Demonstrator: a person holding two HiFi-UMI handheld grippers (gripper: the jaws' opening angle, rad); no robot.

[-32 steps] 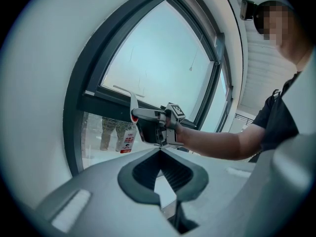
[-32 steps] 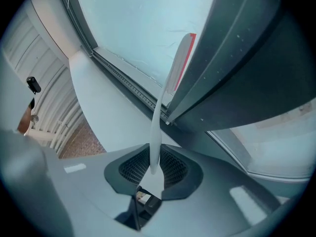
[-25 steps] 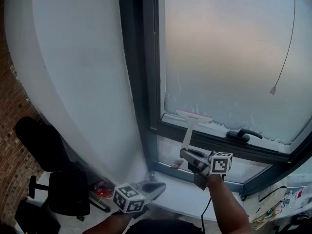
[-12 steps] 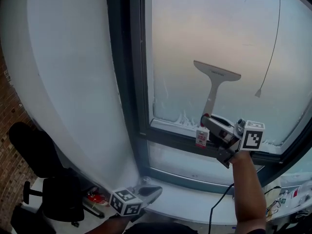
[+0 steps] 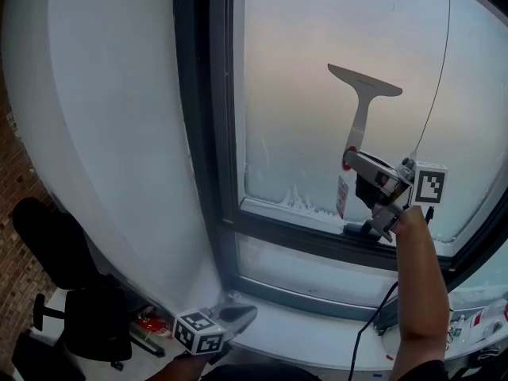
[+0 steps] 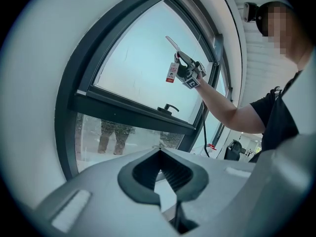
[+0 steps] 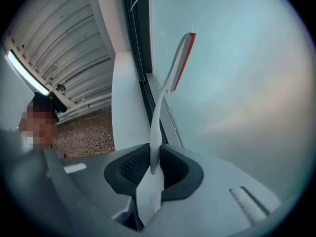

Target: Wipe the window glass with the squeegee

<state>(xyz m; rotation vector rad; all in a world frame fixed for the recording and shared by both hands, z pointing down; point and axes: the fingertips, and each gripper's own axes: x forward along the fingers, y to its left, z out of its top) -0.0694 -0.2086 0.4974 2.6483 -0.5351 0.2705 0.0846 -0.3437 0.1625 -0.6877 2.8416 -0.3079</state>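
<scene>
While clamping the squeegee (image 5: 362,111) by its handle in the right gripper (image 5: 354,159), holds it before the window glass (image 5: 309,54) above the window latch (image 5: 362,228), near upright, blade topmost; left gripper (image 5: 238,316) closed, empty, below the latch.

Squeegee (image 5: 361,105) sits up in front of the window glass (image 5: 302,70), right of centre, with its handle running down between the jaws of the right gripper (image 5: 355,159). The window handle (image 5: 365,228) is on the frame (image 5: 302,240) just under that gripper. Left gripper (image 5: 248,313) is way down over the sill (image 5: 309,332) — chair (image 5: 79,316) is off at the lower left, by the wall (image 5: 111,133).
</scene>
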